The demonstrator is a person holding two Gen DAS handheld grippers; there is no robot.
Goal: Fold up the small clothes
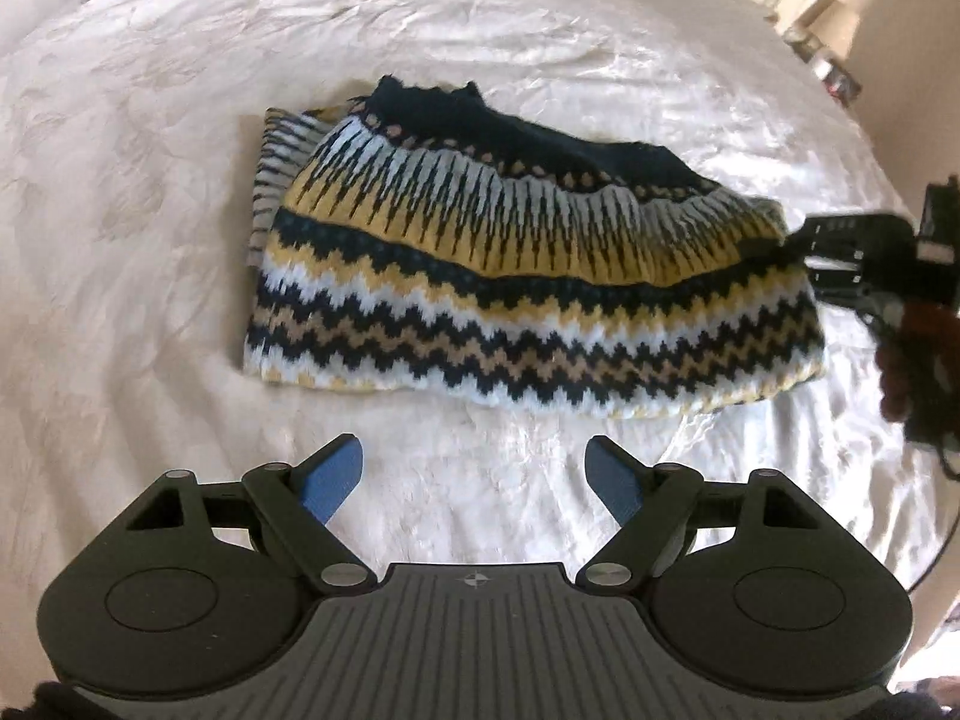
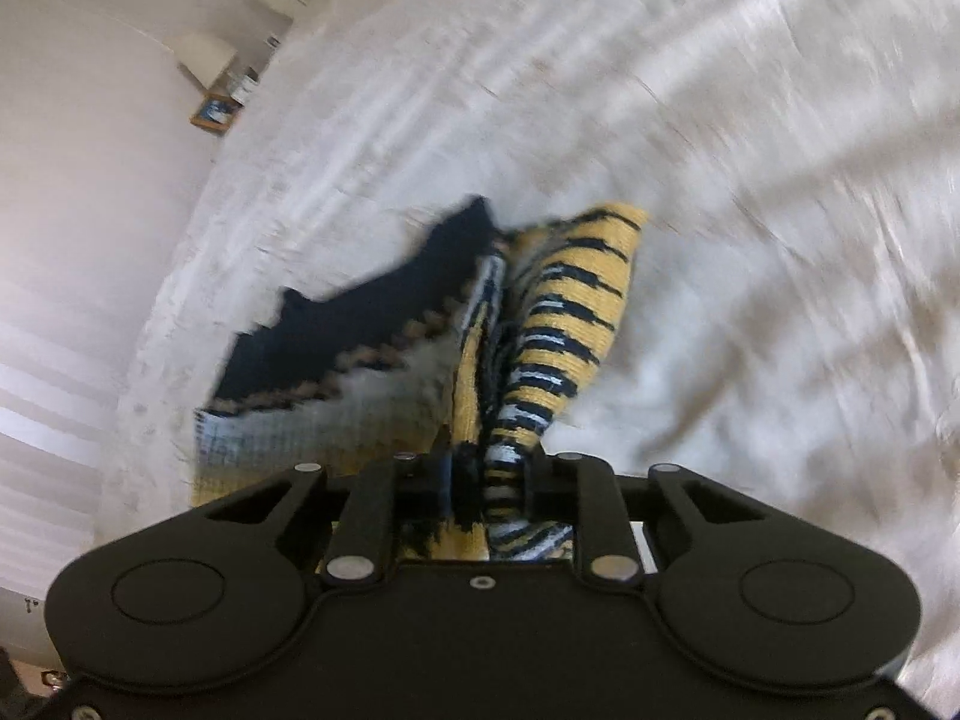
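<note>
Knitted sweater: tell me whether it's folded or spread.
Folded: the knitted sweater lies doubled on the bedsheet, and the right gripper pinches one end.

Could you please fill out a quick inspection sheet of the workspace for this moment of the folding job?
Surface: white bedspread, wrinkled, covering the bed.
Job's things: one patterned knit sweater, navy, yellow and white, lying partly folded; its right edge is lifted.
Clutter: nothing seen on the bed besides the sweater.
Grippers: left gripper open, empty, hovering short of the sweater's near hem; right gripper shut on the sweater's edge, fabric bunched between its fingers.
Cables: a dark cable hangs below the right gripper.
Surroundings: pale wall and small items on furniture beyond the bed, too blurred to identify.
</note>
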